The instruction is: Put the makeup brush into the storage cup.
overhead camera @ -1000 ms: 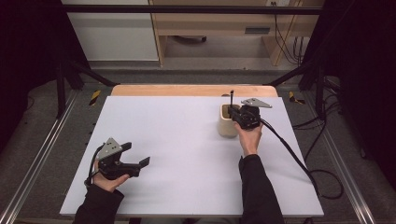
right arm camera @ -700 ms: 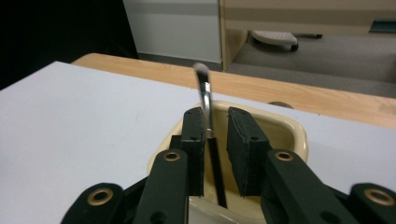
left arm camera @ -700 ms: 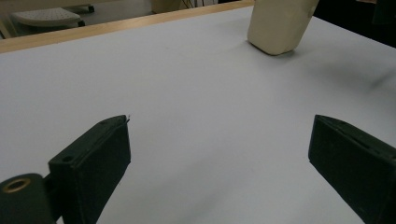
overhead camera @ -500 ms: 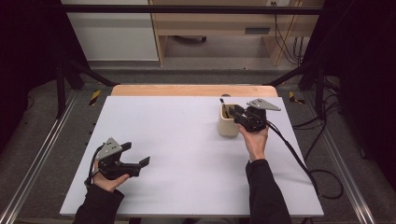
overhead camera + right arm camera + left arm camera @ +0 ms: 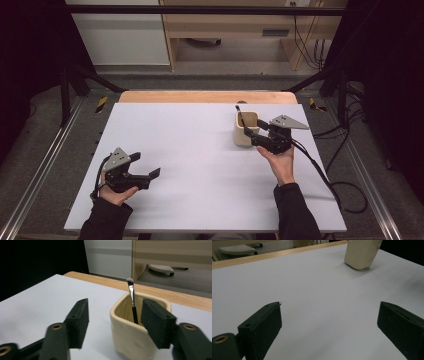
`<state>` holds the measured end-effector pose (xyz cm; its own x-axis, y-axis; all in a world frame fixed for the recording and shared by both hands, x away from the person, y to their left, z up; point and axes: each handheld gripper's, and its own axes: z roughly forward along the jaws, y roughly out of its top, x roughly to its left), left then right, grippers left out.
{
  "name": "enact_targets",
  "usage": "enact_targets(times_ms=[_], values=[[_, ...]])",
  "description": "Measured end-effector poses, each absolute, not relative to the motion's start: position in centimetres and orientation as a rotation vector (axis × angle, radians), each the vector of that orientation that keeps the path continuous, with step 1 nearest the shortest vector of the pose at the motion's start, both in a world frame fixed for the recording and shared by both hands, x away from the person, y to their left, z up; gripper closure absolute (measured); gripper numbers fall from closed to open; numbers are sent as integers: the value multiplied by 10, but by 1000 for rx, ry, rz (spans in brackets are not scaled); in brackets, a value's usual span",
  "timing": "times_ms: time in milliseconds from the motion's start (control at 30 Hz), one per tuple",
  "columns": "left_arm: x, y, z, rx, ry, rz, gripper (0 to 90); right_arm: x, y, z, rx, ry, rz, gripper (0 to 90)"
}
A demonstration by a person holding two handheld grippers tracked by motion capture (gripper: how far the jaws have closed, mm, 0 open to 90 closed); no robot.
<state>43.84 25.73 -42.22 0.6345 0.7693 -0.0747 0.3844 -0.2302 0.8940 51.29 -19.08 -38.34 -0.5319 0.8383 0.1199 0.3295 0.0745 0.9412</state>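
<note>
Right claw [image 5: 113, 322] before half-hidden brush [image 5: 132, 298]

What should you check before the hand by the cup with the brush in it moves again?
1. Brush is in the cup, leaning on its wall: ok.
2. Right gripper is open and not touching the brush: ok.
3. Cup stands upright on the white table: ok.
4. Right gripper is clear of the cup rim: cannot tell, one jaw looks very close to it.
5. Left gripper is open, holds nothing and is far from the cup: ok.
</note>
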Motion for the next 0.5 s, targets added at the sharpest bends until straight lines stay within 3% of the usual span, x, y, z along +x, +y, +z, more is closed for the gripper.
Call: enact_targets(times_ms=[267, 333, 500], values=[[438, 257, -423, 1846, 922, 477, 49, 491, -204, -386, 1118, 1901, 1480, 233], [438, 257, -423, 1846, 925, 478, 49, 486, -207, -386, 1126, 1901, 1478, 164], [438, 256, -424, 1850, 921, 478, 47, 475, -214, -389, 1118, 1929, 1465, 111]])
